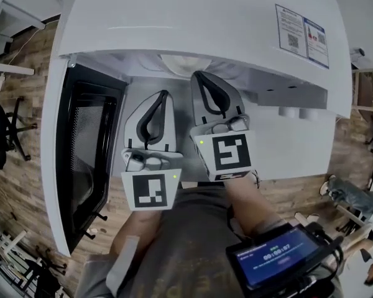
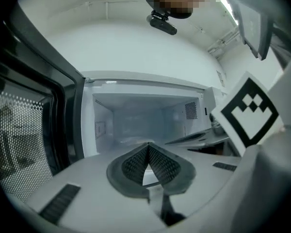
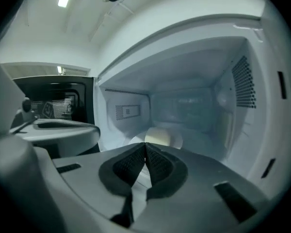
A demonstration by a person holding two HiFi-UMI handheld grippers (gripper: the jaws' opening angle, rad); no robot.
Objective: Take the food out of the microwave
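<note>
1. The white microwave (image 1: 205, 23) stands with its door (image 1: 81, 148) swung wide out from the microwave's left side. That leaves the way in free for both tools.
2. The food (image 3: 160, 136) is inside the microwave, near the middle of its floor. It looks like a pale, round thing. What kind of food it is cannot be told, because the tongs cover its lower part.
3. The right gripper (image 3: 145, 144) is at the microwave's mouth and points straight at the food. Its two jaws are pressed together at the tips, and nothing is between them.
4. The left gripper (image 2: 148, 144) is also at the microwave's mouth, closer to the door side and a bit further out than the right one. Its jaws touch at the tips too, and they hold nothing.
5. Both tools are aimed into the microwave, a little downward. That is likely because the food sits low on the microwave's floor.
6. The food is not out yet, and no tool touches it. It seems the job is only at the reaching step.
7. To grab the food, the jaws would first need to spread apart. Shut tongs can only push it.
</note>
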